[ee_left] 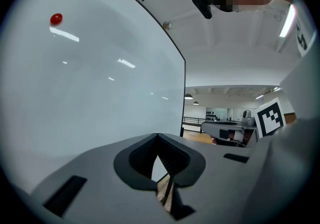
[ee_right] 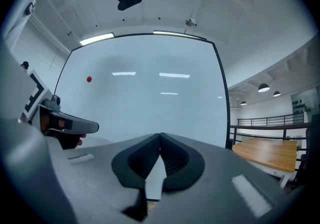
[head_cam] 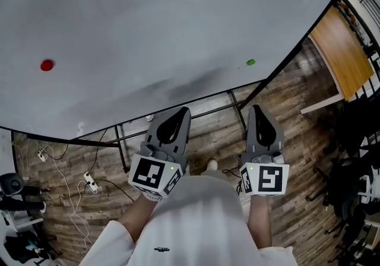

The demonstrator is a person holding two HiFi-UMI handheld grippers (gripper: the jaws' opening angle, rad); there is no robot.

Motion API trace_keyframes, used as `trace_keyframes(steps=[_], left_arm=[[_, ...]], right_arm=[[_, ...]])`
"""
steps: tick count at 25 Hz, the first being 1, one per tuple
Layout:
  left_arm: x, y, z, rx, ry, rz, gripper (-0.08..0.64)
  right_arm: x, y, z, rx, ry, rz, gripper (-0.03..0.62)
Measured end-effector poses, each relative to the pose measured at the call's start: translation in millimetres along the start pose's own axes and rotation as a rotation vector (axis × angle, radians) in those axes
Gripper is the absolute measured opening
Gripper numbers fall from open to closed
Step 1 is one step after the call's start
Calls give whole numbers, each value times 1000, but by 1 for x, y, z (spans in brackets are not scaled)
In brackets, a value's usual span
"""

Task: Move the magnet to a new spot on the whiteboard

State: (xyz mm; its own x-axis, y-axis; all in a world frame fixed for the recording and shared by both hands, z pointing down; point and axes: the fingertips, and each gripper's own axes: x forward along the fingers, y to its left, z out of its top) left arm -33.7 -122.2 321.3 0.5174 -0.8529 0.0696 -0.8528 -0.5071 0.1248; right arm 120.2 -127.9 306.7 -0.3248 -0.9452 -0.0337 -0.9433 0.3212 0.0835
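Note:
A red round magnet (head_cam: 46, 65) sticks to the left part of the large whiteboard (head_cam: 154, 27), and a green magnet (head_cam: 250, 62) sticks near its lower right edge. My left gripper (head_cam: 180, 111) and right gripper (head_cam: 256, 108) hang side by side below the board's bottom edge, well away from both magnets. Both are shut with nothing between the jaws. In the left gripper view the red magnet (ee_left: 56, 18) is far up on the left, above the closed tips of my left gripper (ee_left: 158, 135). In the right gripper view it is a small dot (ee_right: 89, 79) left of centre, beyond my right gripper (ee_right: 160, 134).
The whiteboard's black metal stand (head_cam: 122, 143) crosses the wood floor under the board. White cables and a power strip (head_cam: 90, 181) lie at the left. A wooden table (head_cam: 341, 51) stands at the right, with dark equipment (head_cam: 356, 187) below it.

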Motion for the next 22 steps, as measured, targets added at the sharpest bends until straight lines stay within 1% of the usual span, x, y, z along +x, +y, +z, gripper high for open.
trace_keyframes(steps=[12, 22], left_arm=[[-2, -3, 1, 8, 2, 3, 6], [-3, -5, 1, 11, 8, 9, 6]], right_arm=[[-3, 1, -2, 24, -15, 7, 11], [-1, 0, -1, 11, -15, 15, 11]])
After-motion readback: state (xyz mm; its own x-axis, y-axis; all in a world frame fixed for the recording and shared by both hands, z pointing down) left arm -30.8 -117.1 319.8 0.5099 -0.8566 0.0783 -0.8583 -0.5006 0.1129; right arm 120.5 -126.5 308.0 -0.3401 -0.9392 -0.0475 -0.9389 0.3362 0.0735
